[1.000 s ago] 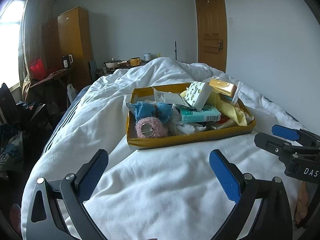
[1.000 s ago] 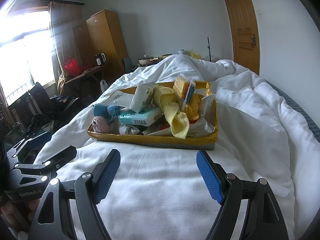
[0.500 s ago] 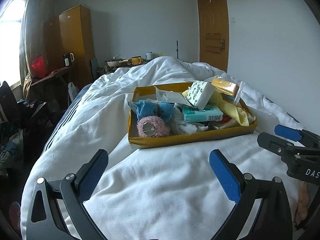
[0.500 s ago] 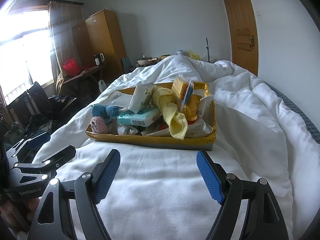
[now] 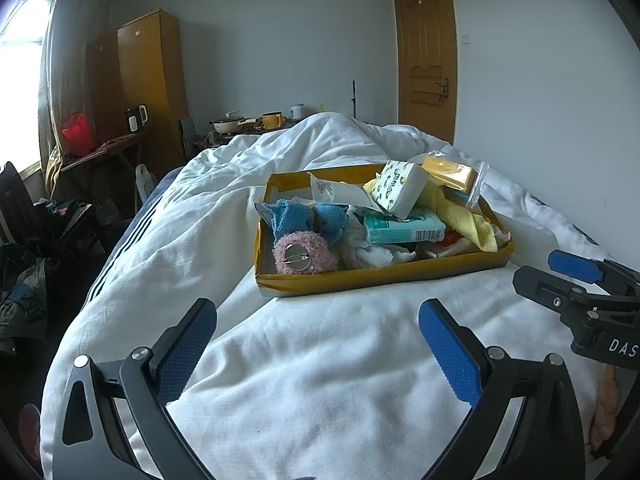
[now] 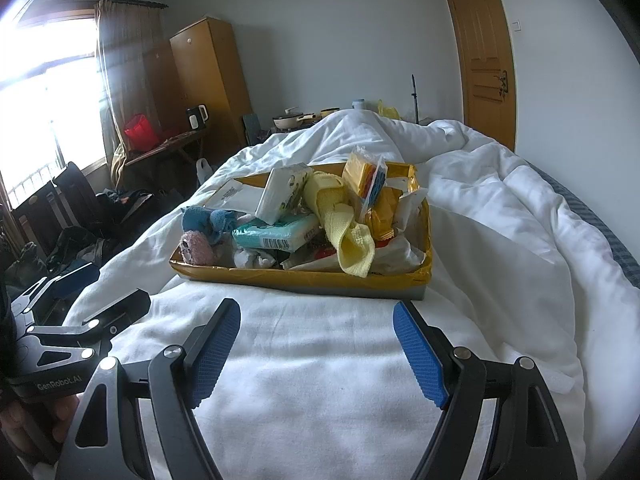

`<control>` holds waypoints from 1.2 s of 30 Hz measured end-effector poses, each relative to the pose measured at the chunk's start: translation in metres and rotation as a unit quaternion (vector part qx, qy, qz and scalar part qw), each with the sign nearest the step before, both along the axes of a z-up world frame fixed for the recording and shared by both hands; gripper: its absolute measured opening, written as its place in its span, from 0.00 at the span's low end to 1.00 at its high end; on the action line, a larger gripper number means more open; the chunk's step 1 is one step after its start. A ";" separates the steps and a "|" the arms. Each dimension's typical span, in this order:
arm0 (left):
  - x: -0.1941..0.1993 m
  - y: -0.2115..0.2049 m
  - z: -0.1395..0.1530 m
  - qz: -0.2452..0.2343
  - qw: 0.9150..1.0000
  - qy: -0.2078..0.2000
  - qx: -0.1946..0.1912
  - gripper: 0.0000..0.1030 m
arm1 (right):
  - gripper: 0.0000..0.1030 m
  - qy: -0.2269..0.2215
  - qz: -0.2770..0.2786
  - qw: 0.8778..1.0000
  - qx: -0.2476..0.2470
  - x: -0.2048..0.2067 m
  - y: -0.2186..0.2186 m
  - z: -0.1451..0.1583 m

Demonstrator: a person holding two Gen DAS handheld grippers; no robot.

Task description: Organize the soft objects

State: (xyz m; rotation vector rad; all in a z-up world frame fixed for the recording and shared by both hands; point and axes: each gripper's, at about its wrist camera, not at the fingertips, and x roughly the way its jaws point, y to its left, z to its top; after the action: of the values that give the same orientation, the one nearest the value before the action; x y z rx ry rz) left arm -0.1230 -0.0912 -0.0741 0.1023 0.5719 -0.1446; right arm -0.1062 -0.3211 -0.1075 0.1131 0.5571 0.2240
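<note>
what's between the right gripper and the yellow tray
Only bare white quilt. In the right wrist view, nothing lies between the open right gripper and the near wall of the tray.

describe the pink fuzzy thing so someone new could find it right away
On the white bed sits a yellow tray piled with soft goods. In its near left corner, beneath the blue cloth, lies the pink fuzzy ball, the only item with a round metal pin-back.

Blown-out window [image 6: 44,92] glare at left, sharp, fisheye-bent edges
</note>
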 end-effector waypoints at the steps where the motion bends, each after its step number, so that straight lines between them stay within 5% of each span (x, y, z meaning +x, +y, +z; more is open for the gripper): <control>1: 0.000 0.000 0.000 0.000 1.000 0.000 0.000 0.98 | 0.80 0.000 0.000 1.000 0.000 0.001 0.001 0.000; 36: -0.001 0.003 -0.001 0.001 1.000 -0.001 0.001 0.98 | 0.80 0.002 0.000 1.000 -0.001 0.000 0.000 -0.001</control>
State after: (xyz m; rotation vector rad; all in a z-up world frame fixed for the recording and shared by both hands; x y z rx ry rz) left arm -0.1238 -0.0877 -0.0750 0.1026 0.5704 -0.1416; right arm -0.1060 -0.3209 -0.1086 0.1110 0.5608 0.2236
